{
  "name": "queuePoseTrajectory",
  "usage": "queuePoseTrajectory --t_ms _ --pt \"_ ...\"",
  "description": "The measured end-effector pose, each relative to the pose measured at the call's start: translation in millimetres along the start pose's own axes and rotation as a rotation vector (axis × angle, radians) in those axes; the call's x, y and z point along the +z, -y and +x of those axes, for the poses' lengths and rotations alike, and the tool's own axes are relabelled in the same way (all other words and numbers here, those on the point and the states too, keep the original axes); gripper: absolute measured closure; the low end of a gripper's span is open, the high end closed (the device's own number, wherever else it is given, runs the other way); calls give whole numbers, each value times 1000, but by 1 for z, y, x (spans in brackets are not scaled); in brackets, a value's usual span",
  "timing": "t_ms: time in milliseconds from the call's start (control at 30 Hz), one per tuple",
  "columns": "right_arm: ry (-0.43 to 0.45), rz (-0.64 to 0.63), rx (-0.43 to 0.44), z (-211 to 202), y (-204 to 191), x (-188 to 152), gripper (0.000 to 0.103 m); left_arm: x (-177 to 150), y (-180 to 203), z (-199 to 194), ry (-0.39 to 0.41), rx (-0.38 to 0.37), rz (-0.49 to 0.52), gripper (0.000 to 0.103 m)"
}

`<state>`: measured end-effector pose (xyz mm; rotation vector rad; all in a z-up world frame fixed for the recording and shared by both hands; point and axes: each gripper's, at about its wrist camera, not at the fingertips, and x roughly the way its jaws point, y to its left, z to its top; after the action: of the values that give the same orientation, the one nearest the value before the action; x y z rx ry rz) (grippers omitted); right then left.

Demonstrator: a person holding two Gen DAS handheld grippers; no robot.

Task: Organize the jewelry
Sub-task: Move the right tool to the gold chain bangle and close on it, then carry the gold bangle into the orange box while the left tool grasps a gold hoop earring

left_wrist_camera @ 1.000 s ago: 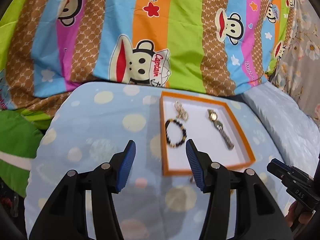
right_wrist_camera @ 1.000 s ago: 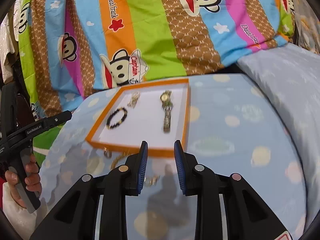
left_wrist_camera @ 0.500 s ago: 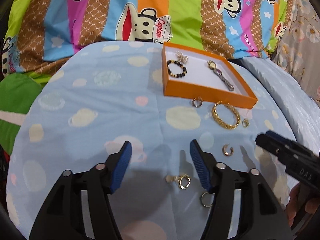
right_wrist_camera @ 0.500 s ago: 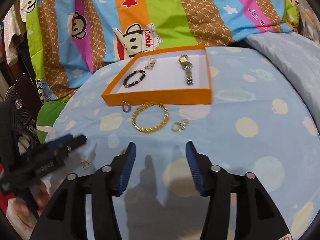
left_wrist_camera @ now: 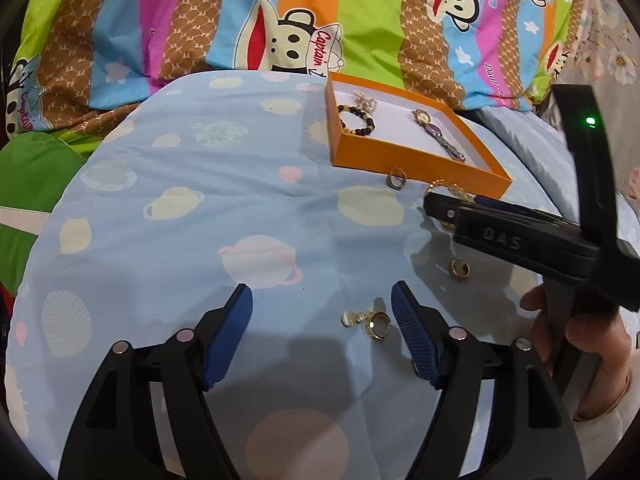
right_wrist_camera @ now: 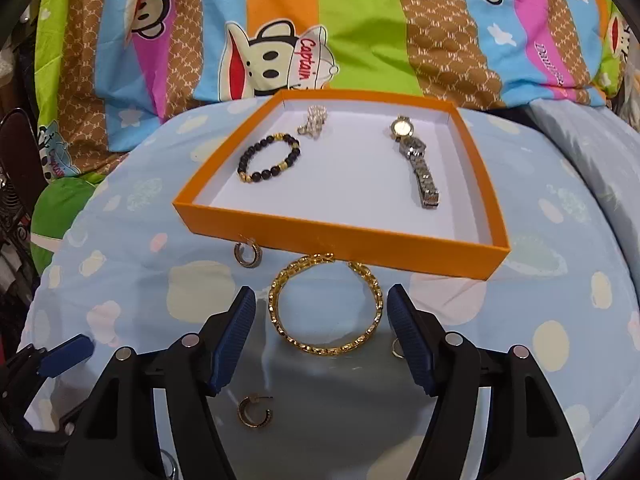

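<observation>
An orange tray (right_wrist_camera: 340,246) (left_wrist_camera: 416,164) with a white floor holds a black bead bracelet (right_wrist_camera: 269,159), a pale chain piece (right_wrist_camera: 314,123) and a silver watch (right_wrist_camera: 416,160). A gold chain bracelet (right_wrist_camera: 325,306) lies on the blue cloth just in front of the tray. My right gripper (right_wrist_camera: 321,336) is open, its fingers on either side of that bracelet. My left gripper (left_wrist_camera: 322,330) is open and low over the cloth, with a gold drop earring (left_wrist_camera: 370,320) by its right finger. Gold hoop earrings lie loose (right_wrist_camera: 248,255) (right_wrist_camera: 255,412) (left_wrist_camera: 459,269).
The jewelry lies on a rounded cushion in blue planet-print cloth (left_wrist_camera: 240,208). A striped cartoon-monkey blanket (right_wrist_camera: 360,32) rises behind it. A grey pillow (right_wrist_camera: 592,152) lies to the right. The right gripper's body crosses the left wrist view (left_wrist_camera: 520,236).
Both grippers have pulled back from the tray and dropped low over the cloth. The right gripper has opened wider and come forward around the gold bracelet. The left has stayed open.
</observation>
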<state>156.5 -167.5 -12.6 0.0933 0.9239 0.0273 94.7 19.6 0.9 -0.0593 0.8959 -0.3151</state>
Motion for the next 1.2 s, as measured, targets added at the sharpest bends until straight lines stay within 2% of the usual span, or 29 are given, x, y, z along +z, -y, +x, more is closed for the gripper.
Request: queuePoseTrajectory --t_ms 67,200,333,500,700,833,967,1167,1200 --pt "6 13 5 -1 3 -1 45 -1 2 0 -1 2 14 32" --pt "21 25 18 -7 6 -3 46 -2 5 1 -11 0 28 32" --pt "75 52 48 -32 13 -13 46 -2 5 2 -15 4 31 32" --pt "119 109 52 -66 35 -42 46 -5 11 2 -22 -2 52 32" --pt "97 173 30 -80 60 -76 46 -5 17 4 -27 3 63 32" --pt "83 183 32 -80 64 -82 46 11 25 11 -21 7 58 33" --pt "84 162 25 -78 60 -83 46 41 40 26 -8 2 63 32" --pt "86 175 37 -78 63 -85 46 71 47 69 -62 -18 19 33" --pt "86 176 40 -78 63 -85 46 72 49 72 -61 -5 19 37"
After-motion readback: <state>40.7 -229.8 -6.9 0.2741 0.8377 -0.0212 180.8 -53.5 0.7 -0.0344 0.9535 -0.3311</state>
